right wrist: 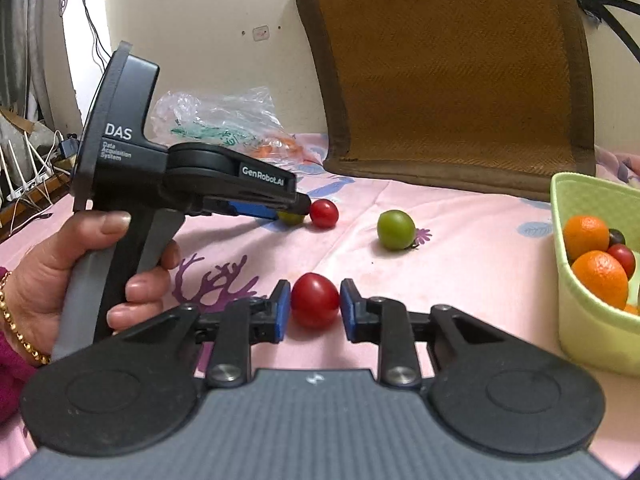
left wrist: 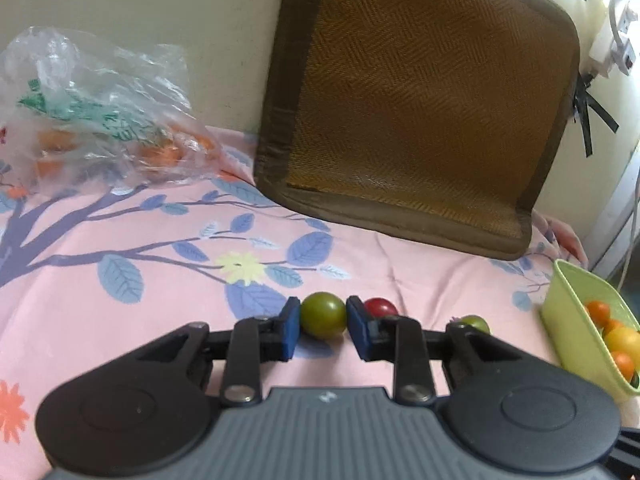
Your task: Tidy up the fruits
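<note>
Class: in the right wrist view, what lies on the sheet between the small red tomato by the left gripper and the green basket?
One loose green fruit lies between the small red tomato and the green basket; the rest is bare pink sheet.

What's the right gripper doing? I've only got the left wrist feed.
Observer: The right gripper brackets a red tomato that lies on the sheet. I can't tell whether the pads are pinching it.
Operator: Is the small green fruit, half hidden in my view, free?
Observer: Yes. It lies alone on the sheet, clear of both grippers.
Operator: Any tomatoes in the basket yet?
Observer: Yes, at least one basket tomato, red, sits beside two oranges.
</note>
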